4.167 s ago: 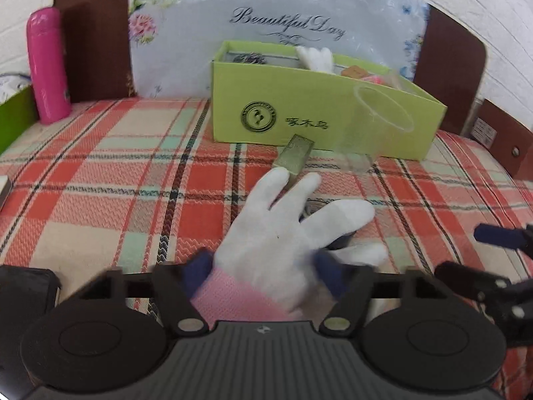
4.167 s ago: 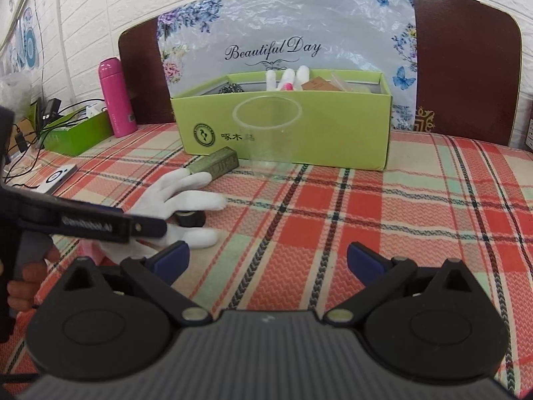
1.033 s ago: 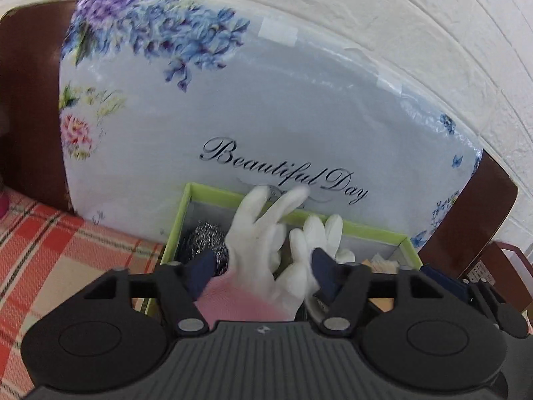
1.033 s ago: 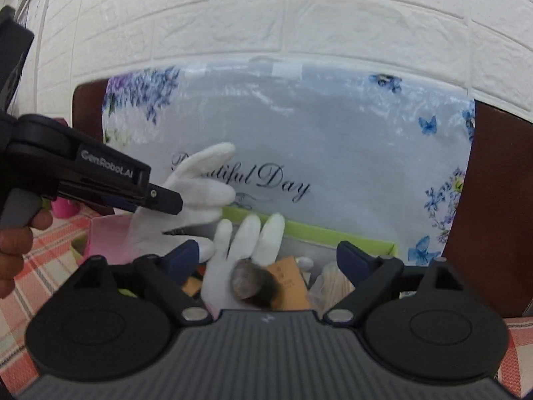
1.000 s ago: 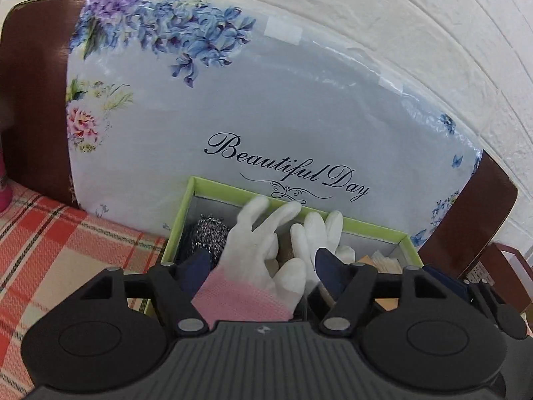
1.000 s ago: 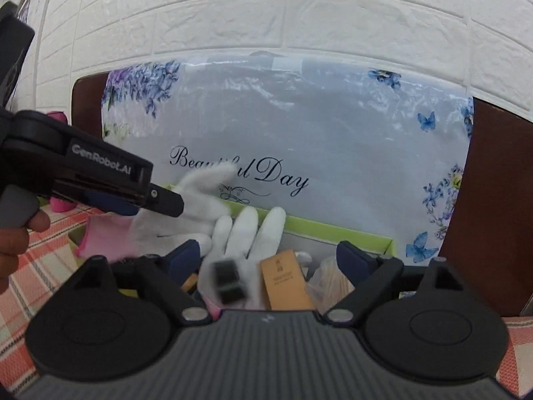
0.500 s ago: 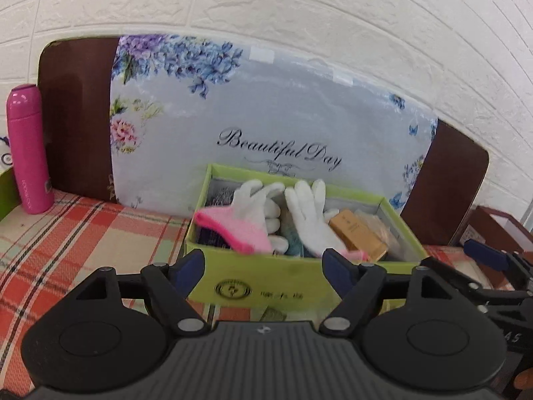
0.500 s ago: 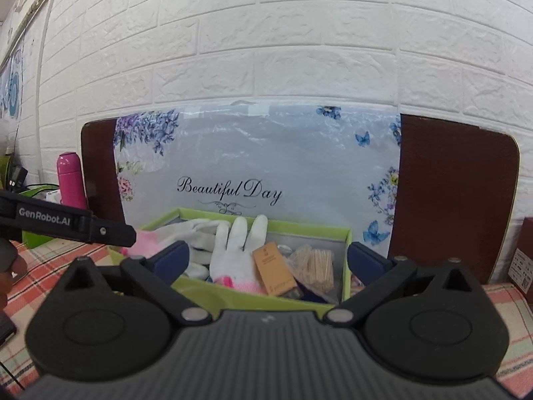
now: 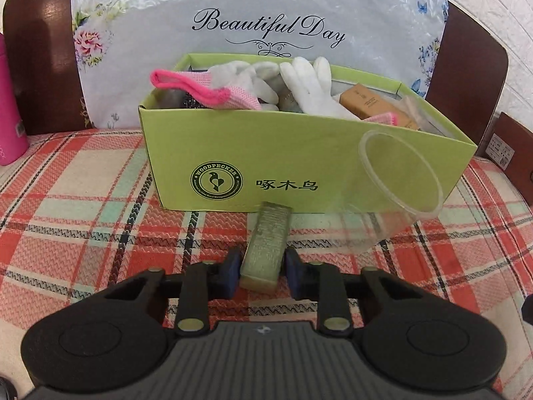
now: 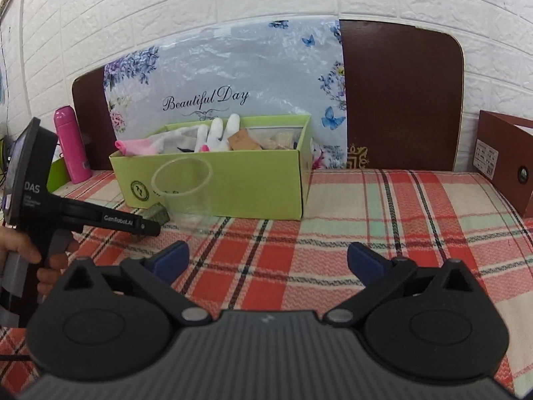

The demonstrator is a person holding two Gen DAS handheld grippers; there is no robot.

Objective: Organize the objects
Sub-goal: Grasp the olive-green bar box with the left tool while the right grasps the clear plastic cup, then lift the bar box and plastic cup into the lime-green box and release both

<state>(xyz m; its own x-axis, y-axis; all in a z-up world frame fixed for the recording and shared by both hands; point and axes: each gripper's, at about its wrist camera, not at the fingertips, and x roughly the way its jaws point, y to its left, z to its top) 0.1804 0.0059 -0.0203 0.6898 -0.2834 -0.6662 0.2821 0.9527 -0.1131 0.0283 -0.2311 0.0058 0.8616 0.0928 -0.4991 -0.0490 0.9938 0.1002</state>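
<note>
An olive-green small box [image 9: 266, 243] lies on the plaid tablecloth just in front of the lime-green carton [image 9: 299, 173]. My left gripper [image 9: 261, 268] is closing on its near end, and both blue pads [image 9: 231, 275] touch its sides. In the right wrist view the left gripper [image 10: 146, 225] reaches in from the left to the olive box [image 10: 156, 215]. A clear plastic cup [image 9: 399, 196] stands beside it against the carton [image 10: 233, 193]. White gloves [image 9: 306, 83] with pink cuffs lie in the carton. My right gripper [image 10: 268, 260] is open over bare cloth, holding nothing.
A pink bottle [image 10: 71, 143] stands at the back left, with a green container [image 10: 56, 173] next to it. A brown box [image 10: 503, 173] sits at the right edge. A floral panel and dark headboard [image 10: 399, 100] rise behind the carton. A person's hand [image 10: 33, 256] grips the left tool.
My left gripper let the glove go into the carton, dropped to the tablecloth and closed around the olive box. My right gripper drew back from the carton and stayed open.
</note>
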